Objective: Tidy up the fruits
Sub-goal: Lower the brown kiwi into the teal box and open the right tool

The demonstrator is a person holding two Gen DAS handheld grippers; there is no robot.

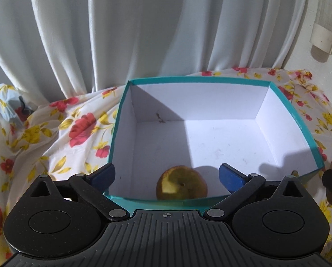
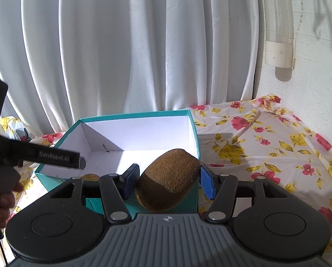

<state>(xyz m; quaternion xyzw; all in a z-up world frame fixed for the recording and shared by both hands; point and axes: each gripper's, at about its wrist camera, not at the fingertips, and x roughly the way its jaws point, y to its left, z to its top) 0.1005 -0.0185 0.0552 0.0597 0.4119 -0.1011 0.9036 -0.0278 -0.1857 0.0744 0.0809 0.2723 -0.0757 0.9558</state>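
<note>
Fruit lay in two places. A yellow-brown pear (image 1: 182, 185), round with a small dark dimple facing up, sat on the white floor of the box (image 1: 210, 79), against the near wall. That wall cut off its underside in the left wrist view, and half its skin was in shadow. In the right wrist view only a sliver of it showed, behind that gripper's linkage.

The left gripper (image 1: 167, 176) hung above the near edge of the box with its blue pads spread wide, one on each side of the pear and clear of it; nothing was in its grasp.

The right gripper (image 2: 169, 181) held a kiwi (image 2: 168, 180), brown and fuzzy, oval, tilted with one end up to the right. Both pads pressed its flanks. It hung in front of the near right corner of the box, outside it. Its lower end was hidden behind the gripper body. In the left wrist view only a brown edge of it showed at the right border.

The box was teal outside, white inside, open on top, resting on a floral cloth (image 2: 266, 146). A small dark mark on its inner wall was too small to identify. Fingers (image 2: 3, 202) at the left edge of the right wrist view gripped the left tool's handle, mostly cut off. White curtains (image 2: 121, 55) filled the background.
</note>
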